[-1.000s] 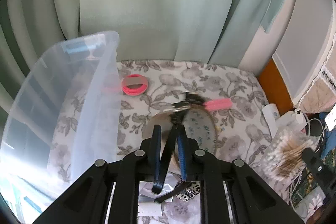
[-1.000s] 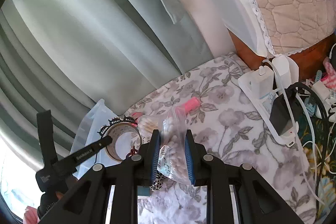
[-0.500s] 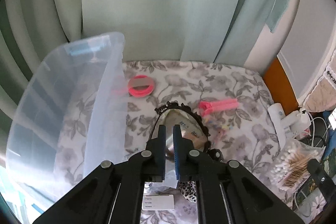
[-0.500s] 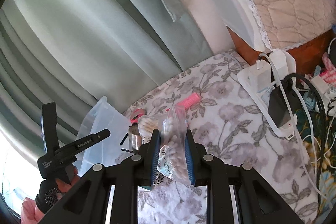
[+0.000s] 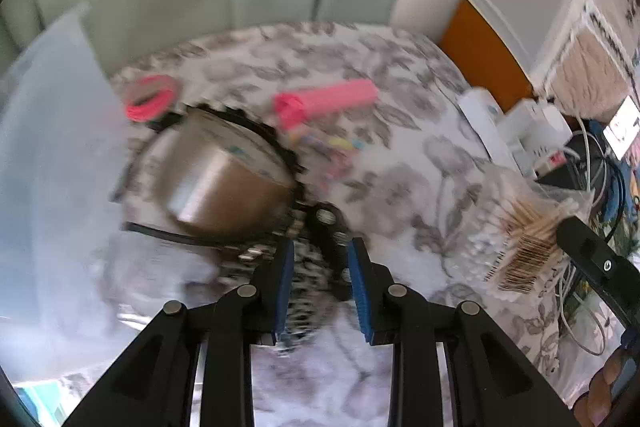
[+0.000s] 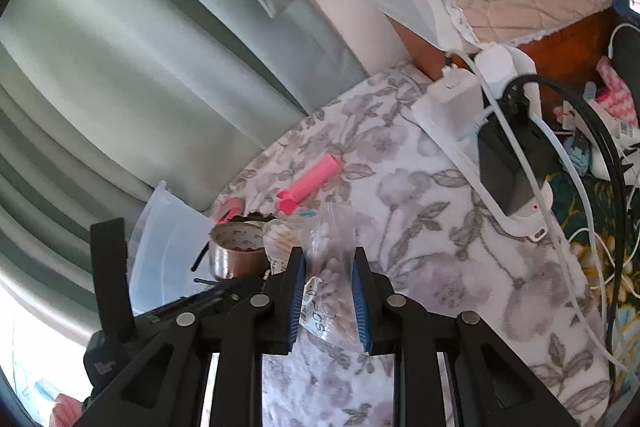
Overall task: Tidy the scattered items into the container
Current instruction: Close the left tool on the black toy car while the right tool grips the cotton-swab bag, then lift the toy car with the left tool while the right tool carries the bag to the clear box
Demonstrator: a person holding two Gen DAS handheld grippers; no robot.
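Observation:
My left gripper [image 5: 320, 246] hangs low over the flowered cloth and its jaws are opening. A black-and-white patterned fabric piece [image 5: 308, 283] and a black clip [image 5: 329, 223] lie blurred between and beyond its pads, neither pinched. A brown tape roll [image 5: 224, 183] ringed by a black toothed headband [image 5: 289, 163] sits just ahead to the left. Farther off are pink hair ties [image 5: 152, 98] and a pink roller [image 5: 328, 99]. The clear container [image 5: 52, 147] stands at the left. My right gripper [image 6: 328, 255] is shut on a bag of cotton swabs [image 6: 332, 267].
A white power strip [image 6: 480, 99] with plugs and tangled cables lies along the right side. Green curtains hang behind the table. The left gripper's body [image 6: 112, 267] shows low on the left in the right wrist view, beside the container [image 6: 168, 247].
The left gripper dropped toward the cloth, swung right and parted its jaws; the black thing it pinched a second ago is gone from them. The right gripper sank slightly with the bag.

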